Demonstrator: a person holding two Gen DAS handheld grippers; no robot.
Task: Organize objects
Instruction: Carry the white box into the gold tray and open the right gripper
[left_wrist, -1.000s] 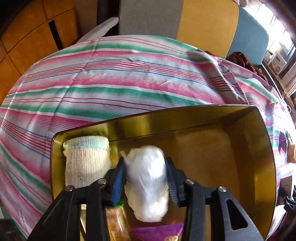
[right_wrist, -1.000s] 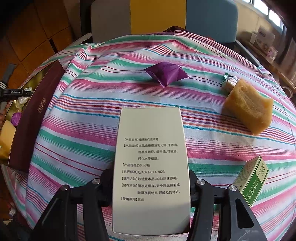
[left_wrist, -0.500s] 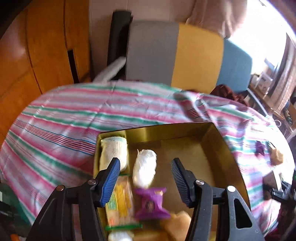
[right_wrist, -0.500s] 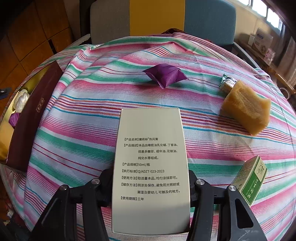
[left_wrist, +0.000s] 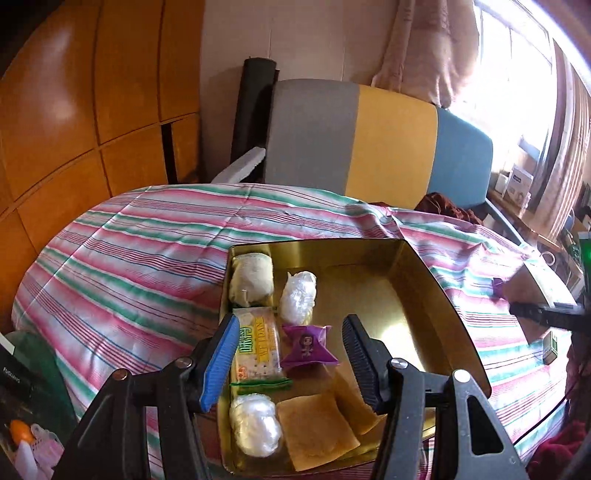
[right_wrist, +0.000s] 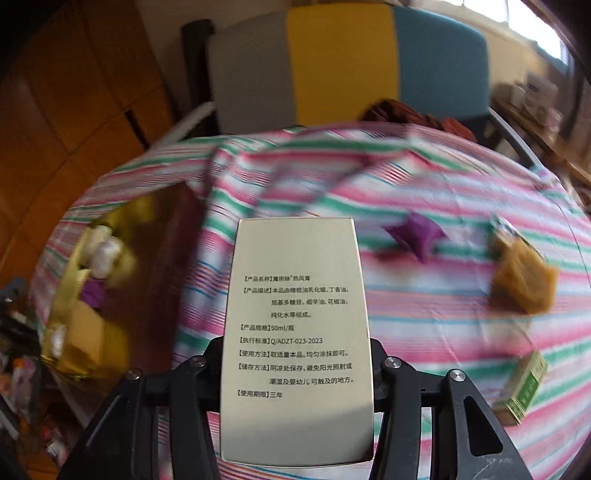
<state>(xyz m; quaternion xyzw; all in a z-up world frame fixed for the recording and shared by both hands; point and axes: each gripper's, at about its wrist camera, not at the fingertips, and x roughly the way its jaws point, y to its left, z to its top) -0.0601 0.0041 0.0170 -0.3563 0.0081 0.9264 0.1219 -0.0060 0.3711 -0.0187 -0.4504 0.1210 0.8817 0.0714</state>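
My left gripper (left_wrist: 290, 320) hangs open above the gold tray (left_wrist: 424, 295), with nothing between its fingers. In the tray lie a rolled sock (left_wrist: 252, 278), a white plastic-wrapped bundle (left_wrist: 298, 297), a cracker packet (left_wrist: 256, 347), a purple packet (left_wrist: 308, 345), a second white bundle (left_wrist: 255, 430) and yellow sponges (left_wrist: 317, 428). My right gripper (right_wrist: 297, 354) holds a white printed box (right_wrist: 297, 332) clear of the cloth, and its jaws are closing on the box's sides. On the cloth remain a purple pouch (right_wrist: 415, 234), a yellow sponge (right_wrist: 522, 280) and a small green box (right_wrist: 522, 387).
The striped cloth (left_wrist: 129, 266) covers the whole table. A grey, yellow and blue chair back (left_wrist: 369, 140) stands behind it, with wooden cabinets (left_wrist: 74, 129) to the left. Clutter (left_wrist: 26, 435) lies low at the left. The tray's dark outer wall (right_wrist: 162, 258) faces the right gripper.
The left gripper let go of the white bundle in the tray, opened, and drew back and up. The right gripper lifted the white box off the cloth and swung left.
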